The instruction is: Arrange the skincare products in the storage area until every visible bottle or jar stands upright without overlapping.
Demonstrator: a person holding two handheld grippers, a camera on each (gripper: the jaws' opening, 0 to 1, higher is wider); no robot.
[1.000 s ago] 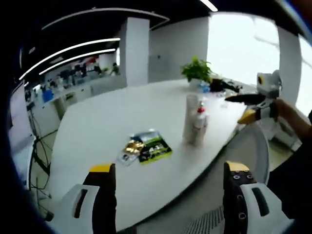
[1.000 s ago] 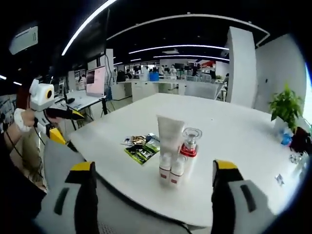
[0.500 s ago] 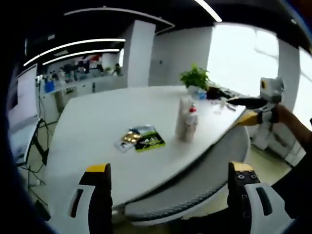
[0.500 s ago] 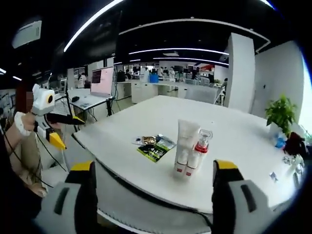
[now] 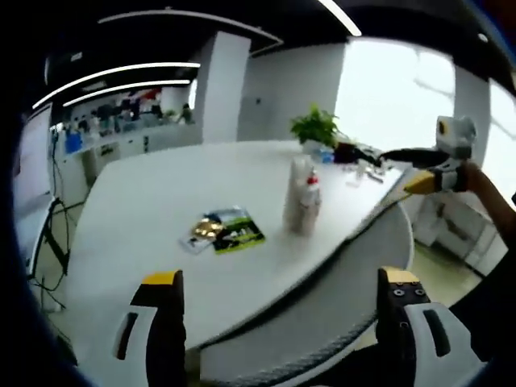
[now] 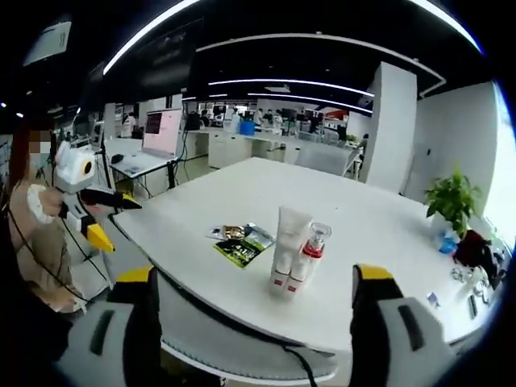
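A: Where do the skincare products sit?

B: Bunched together on the white counter (image 6: 387, 234), near the curved edge facing the person. There is a white tube (image 6: 287, 238) standing on its cap, a clear bottle with a red collar (image 6: 307, 251) touching it on one side, and at least one small white bottle at the foot of the tube. In the left gripper view the same cluster (image 5: 301, 201) stands just as upright. Whether any of them lean on each other I cannot tell at this size.

A: And the tools?

B: The right tool (image 6: 254, 322) has its jaws spread wide with nothing between them; the left tool (image 5: 278, 330) is the same, wide and empty. Both hang well back from the counter edge.

A: Which way do the products lie from them?

B: Straight ahead of the right tool, almost centred between its jaws, long axes vertical. From the left tool they lie ahead and slightly to its right. I'd judge neither much nearer; the right lines up better for a sideways grasp on the tube.

A: Anything else on the surface?

B: A few flat sachets or leaflets (image 6: 240, 243), green and gold, just beside the cluster. Further off, a potted plant (image 6: 450, 196) near the far rim. Beyond lies an open office with desks, a white pillar and strip lights.
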